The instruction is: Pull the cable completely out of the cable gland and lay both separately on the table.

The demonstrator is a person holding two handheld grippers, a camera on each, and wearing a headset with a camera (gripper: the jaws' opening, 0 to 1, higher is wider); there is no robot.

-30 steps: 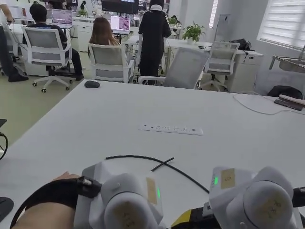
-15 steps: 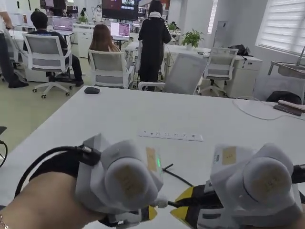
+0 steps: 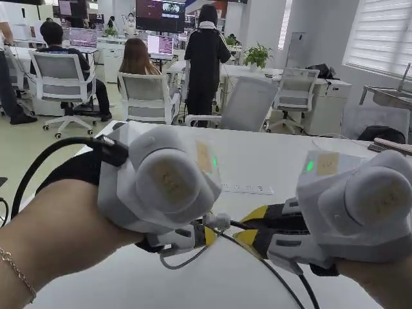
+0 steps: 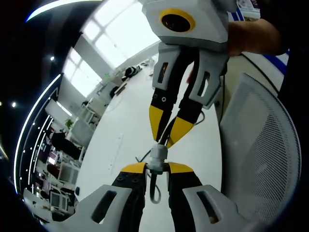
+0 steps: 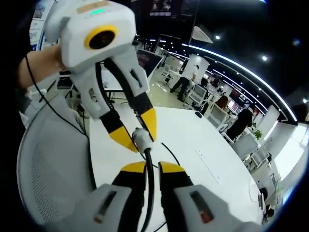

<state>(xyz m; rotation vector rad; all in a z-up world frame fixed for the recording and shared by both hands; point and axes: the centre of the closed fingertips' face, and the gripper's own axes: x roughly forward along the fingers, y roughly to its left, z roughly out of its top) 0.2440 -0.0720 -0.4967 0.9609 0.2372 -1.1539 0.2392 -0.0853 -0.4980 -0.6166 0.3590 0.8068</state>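
Grey gland (image 4: 157, 156), one, pinched in left hand-held gripper (image 4: 157, 167); right hand-held gripper (image 5: 150, 168) clamps one black cable (image 5: 147, 157).

1 left gripper (image 4: 156, 168), 1 right gripper (image 5: 150, 168), 1 cable (image 3: 271, 271), 1 cable gland (image 4: 157, 156), 1 table (image 3: 273, 161).

Head view, 8 o'clock: left gripper (image 3: 206, 235), white shell with yellow-tipped black jaws, held up off the counter. The bare left hand (image 3: 58, 238) is wrapped behind it. Its jaws are pinched onto the grey cable gland (image 4: 157, 158).

4 o'clock: right gripper (image 3: 248, 226), same build, jaws pinched onto the black cable (image 5: 147, 193).

Tips face each other, nearly touching. In the left gripper view, the right gripper hangs in from 12 o'clock.
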